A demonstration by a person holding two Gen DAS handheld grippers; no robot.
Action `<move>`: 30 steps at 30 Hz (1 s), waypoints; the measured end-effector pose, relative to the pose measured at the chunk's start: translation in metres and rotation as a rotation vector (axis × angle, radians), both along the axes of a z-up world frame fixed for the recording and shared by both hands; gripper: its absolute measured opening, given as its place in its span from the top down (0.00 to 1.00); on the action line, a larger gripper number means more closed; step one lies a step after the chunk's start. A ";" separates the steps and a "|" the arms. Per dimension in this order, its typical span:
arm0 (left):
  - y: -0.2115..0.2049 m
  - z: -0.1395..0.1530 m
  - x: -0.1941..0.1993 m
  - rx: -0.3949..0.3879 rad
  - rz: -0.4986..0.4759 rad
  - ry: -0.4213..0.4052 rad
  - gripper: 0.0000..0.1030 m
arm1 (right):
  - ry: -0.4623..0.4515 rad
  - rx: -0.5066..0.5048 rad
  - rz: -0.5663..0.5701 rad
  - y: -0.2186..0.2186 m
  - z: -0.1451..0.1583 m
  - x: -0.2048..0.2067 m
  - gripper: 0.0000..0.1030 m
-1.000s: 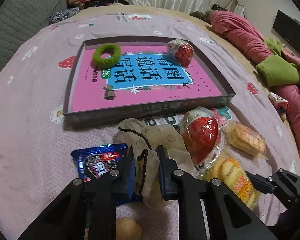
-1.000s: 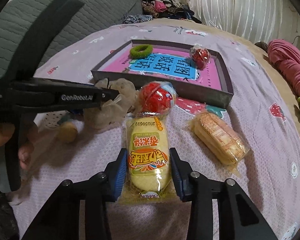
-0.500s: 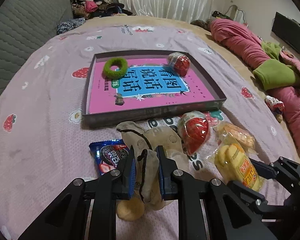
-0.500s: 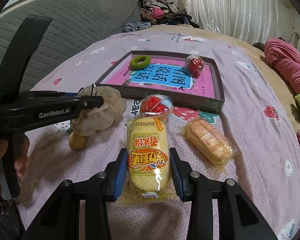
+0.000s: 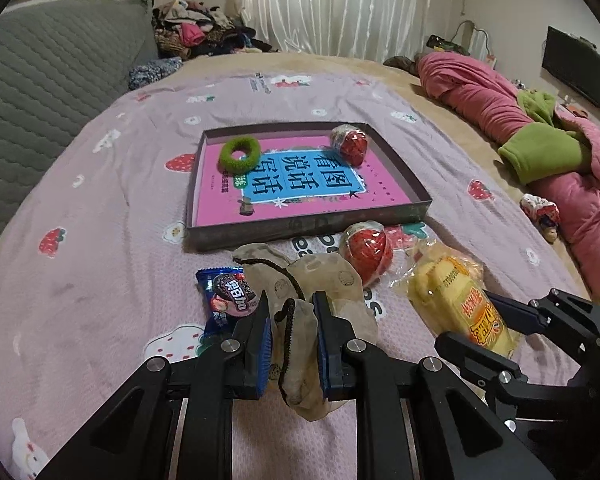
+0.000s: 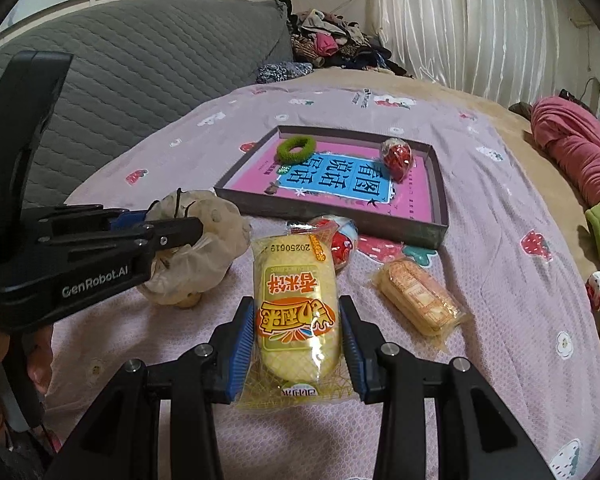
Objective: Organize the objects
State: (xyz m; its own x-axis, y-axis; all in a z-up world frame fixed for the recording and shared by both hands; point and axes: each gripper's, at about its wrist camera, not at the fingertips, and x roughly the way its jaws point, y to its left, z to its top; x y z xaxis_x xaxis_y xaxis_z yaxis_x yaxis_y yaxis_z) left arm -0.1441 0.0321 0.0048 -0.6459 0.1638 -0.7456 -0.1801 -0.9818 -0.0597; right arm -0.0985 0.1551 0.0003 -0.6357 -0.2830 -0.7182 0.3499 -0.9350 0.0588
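Bedsheet (image 5: 100,200) lilac with strawberry print; tray (image 5: 300,230) grey, pink-blue book (image 5: 300,184) inside; scrunchie (image 5: 239,155) green; held snack pack (image 6: 296,304) yellow-orange.

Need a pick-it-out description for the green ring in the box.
Find the shallow dark box on the lilac bedspread, lined with a pink book cover. In its far left corner lies the fuzzy green hair tie; the only other item inside is a red wrapped snack.

Left gripper (image 5: 290,338) pitched downward over the near edge of the bed, blue pads pinched tight; right gripper (image 6: 298,342) alongside, likewise tilted down, jaws clamped; bare hand (image 6: 4,360) gripping the left handle.
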 end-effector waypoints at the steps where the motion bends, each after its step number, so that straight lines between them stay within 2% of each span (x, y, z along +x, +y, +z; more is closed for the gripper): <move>1: 0.000 0.002 0.002 0.003 0.003 0.003 0.82 | 0.004 -0.004 0.002 0.001 0.002 0.001 0.60; 19: 0.001 0.032 0.040 -0.003 0.038 0.060 0.82 | 0.095 -0.051 -0.001 0.013 0.042 0.023 0.60; 30: 0.002 0.066 0.054 -0.005 0.036 0.128 0.82 | 0.143 -0.088 -0.009 0.023 0.061 0.031 0.60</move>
State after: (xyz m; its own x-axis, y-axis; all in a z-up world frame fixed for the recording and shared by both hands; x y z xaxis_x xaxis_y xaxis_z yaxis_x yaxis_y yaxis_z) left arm -0.0899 0.0339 0.0708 -0.7414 0.1355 -0.6572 -0.1509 -0.9880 -0.0335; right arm -0.0675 0.1782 0.0610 -0.7325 -0.3345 -0.5929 0.3518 -0.9317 0.0909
